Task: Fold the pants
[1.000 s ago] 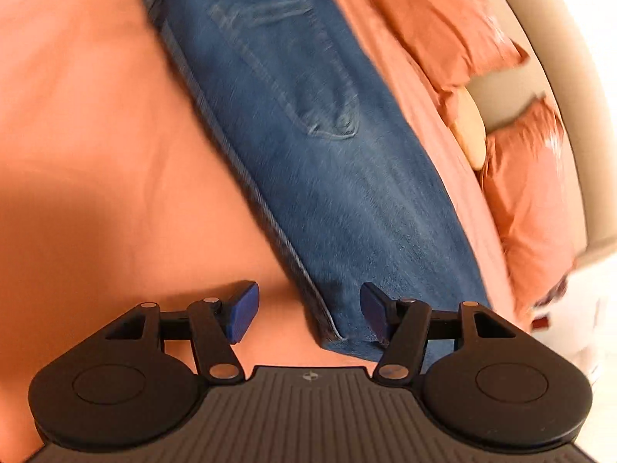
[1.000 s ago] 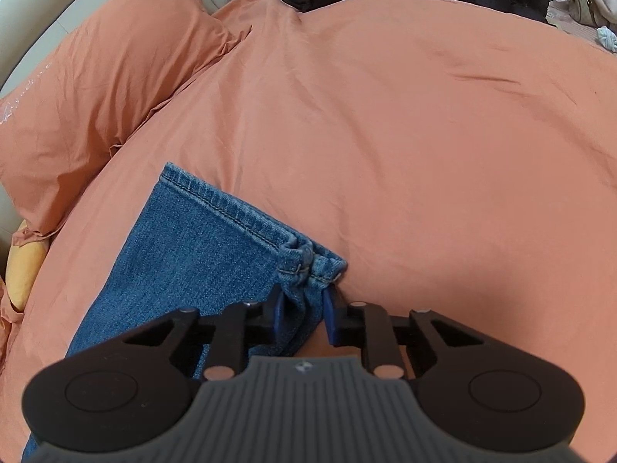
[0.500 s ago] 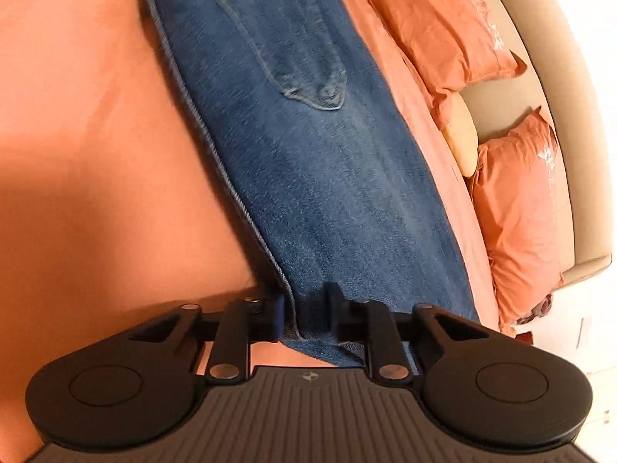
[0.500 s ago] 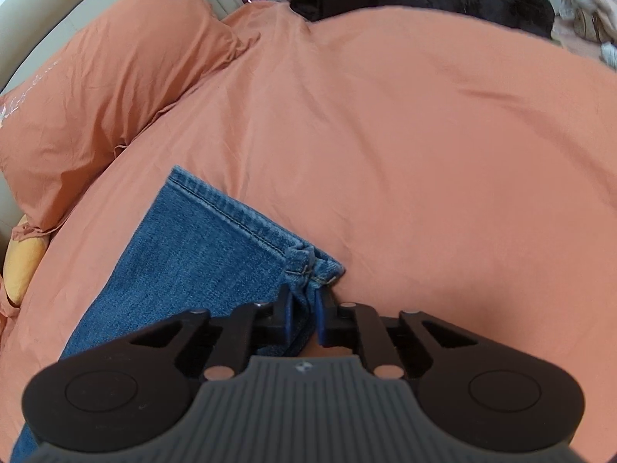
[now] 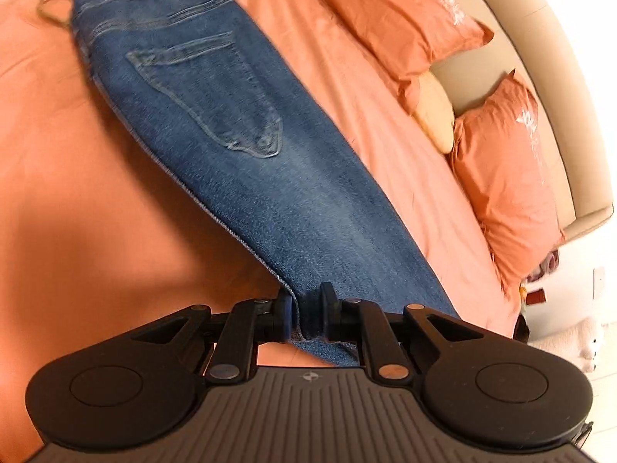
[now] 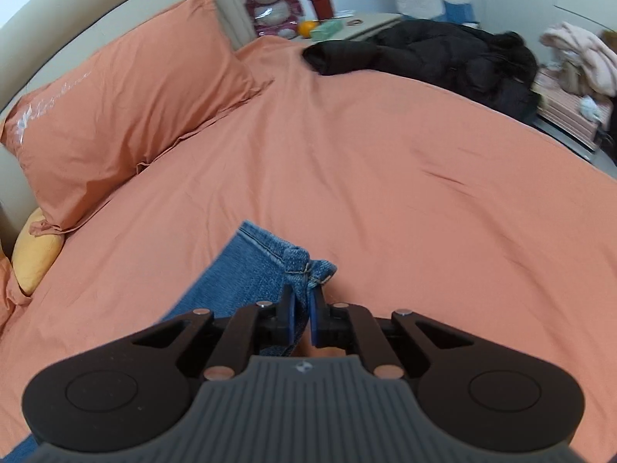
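Note:
Blue jeans [image 5: 239,154], folded lengthwise with a back pocket up, lie on the orange bed sheet [image 5: 58,193]. The waistband is at the far end in the left wrist view. My left gripper [image 5: 306,314] is shut on the jeans' near edge at the leg end. In the right wrist view my right gripper [image 6: 302,314] is shut on the hem corner of the jeans [image 6: 270,270], which is bunched up and raised off the sheet [image 6: 385,193].
Orange pillows [image 5: 501,177] [image 6: 115,108] and a yellow cushion [image 6: 34,250] lie along the beige headboard [image 5: 551,77]. A black jacket [image 6: 443,58] lies on the far side of the bed. A nightstand with a plush toy [image 6: 272,7] stands beyond.
My left gripper closed on the jeans' leg edge. My right gripper, holding the hem corner, lifted and tilted up, so more of the room shows.

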Available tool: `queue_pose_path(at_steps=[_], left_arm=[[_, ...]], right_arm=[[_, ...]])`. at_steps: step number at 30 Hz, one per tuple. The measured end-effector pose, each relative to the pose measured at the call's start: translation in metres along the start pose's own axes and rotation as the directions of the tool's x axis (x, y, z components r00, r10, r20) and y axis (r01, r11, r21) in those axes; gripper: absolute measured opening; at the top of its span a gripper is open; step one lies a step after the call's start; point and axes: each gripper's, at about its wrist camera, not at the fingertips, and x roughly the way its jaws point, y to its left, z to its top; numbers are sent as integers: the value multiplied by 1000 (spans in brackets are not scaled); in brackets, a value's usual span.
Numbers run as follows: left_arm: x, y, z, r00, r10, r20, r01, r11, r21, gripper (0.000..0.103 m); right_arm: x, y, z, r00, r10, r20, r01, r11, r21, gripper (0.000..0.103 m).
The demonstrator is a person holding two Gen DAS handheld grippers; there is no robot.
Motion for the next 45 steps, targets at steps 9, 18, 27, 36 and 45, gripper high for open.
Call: queue_pose_path(at_steps=[9, 18, 27, 36, 45], left_arm=[[-40, 32, -29, 997, 11, -80, -7, 999, 49, 14], [-22, 63, -58, 983, 92, -161, -77, 992, 98, 14], [7, 63, -61, 970, 175, -170, -142, 972, 187, 23], [-25, 1, -64, 937, 334, -106, -208, 774, 598, 57], [-24, -113, -102, 975, 181, -127, 3, 565, 825, 58]], right_arm=[[-137, -90, -86, 999, -1, 41, -1, 998, 56, 0], [-168, -203, -186, 997, -30, -76, 51, 954, 295, 0], [-123, -215, -219, 991, -72, -112, 103, 949, 298, 1], [-141, -223, -200, 988, -67, -137, 79, 994, 82, 41], [-149, -228, -150, 975, 96, -201, -111, 992, -62, 48]])
